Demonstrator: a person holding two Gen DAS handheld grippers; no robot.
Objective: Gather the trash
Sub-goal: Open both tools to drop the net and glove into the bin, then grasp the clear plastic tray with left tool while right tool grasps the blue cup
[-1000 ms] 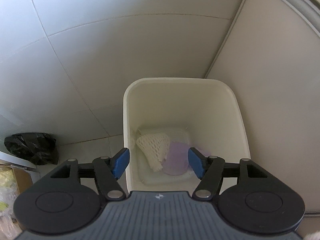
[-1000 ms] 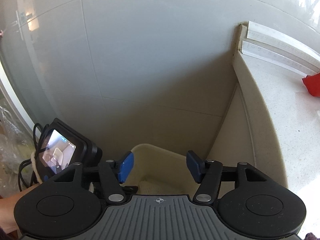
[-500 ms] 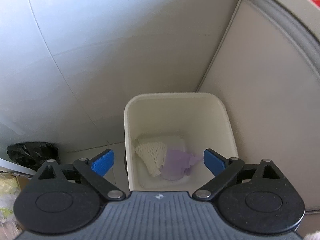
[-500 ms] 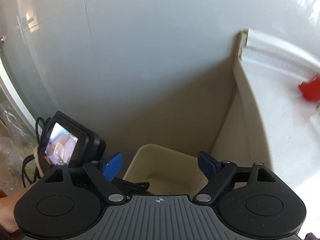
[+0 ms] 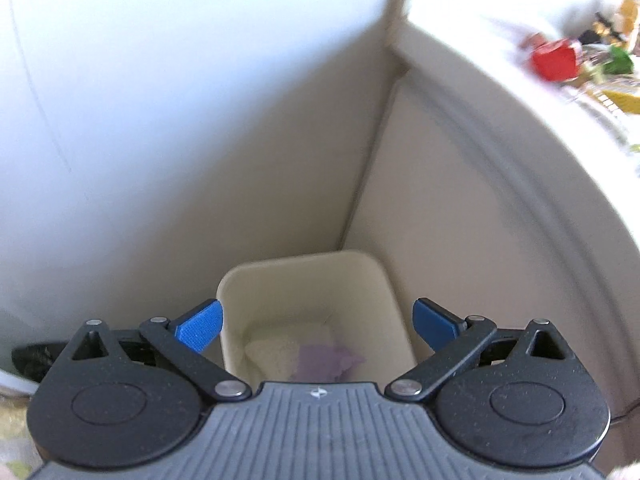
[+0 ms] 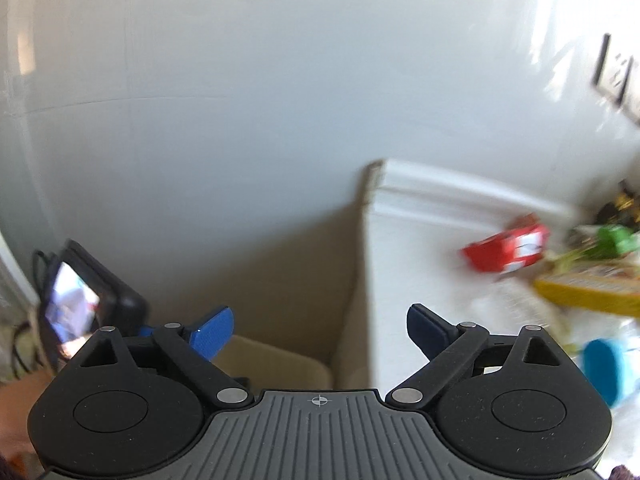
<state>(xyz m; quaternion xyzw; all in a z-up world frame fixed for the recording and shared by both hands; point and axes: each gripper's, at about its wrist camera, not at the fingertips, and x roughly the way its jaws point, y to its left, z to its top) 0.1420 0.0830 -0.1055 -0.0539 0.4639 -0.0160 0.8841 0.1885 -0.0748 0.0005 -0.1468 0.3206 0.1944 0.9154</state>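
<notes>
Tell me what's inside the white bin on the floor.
Inside the bin lie a white foam net and a purple scrap. The left gripper's body hides the bin's near end.

White counter (image 6: 424, 264) carries a red packet (image 6: 506, 250), yellow box (image 6: 588, 290) and blue cup (image 6: 604, 368).

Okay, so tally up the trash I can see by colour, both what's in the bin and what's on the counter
In the bin:
White netting: 1
Purple piece: 1
On the counter:
Red packet: 1
Green item: 1
Yellow box: 1
Blue item: 1
Total: 6; blurred clutter behind uncounted.
</notes>
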